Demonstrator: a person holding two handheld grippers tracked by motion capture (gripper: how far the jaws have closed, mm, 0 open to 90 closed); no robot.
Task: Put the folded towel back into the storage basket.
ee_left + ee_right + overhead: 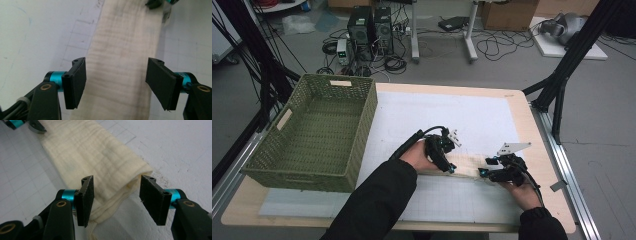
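- We see a cream folded cloth (467, 169) lying as a long narrow strip on the white gridded mat (472, 120) that covers the wooden table (534, 145), near the edge closest to the person.
- We hold the left gripper (451, 167) at one end of that strip; in the left gripper view its two black pads (75, 83) stand wide apart, one at each long edge of the cloth (122, 62), pressing on nothing, so this tool is open.
- We hold the right gripper (484, 172) at the opposite end; in the right gripper view its jaws also stand apart. The folded end of the cloth (100, 160) lies between them and bulges against the left pad (86, 200), while a clear gap remains before the other pad. It is open too, clamped on nothing.
- We note that each gripper view shows the other gripper's jaw tip at the far end of the strip.
- We see a green woven basket (362, 125) on the left part of the table, well apart from the cloth.
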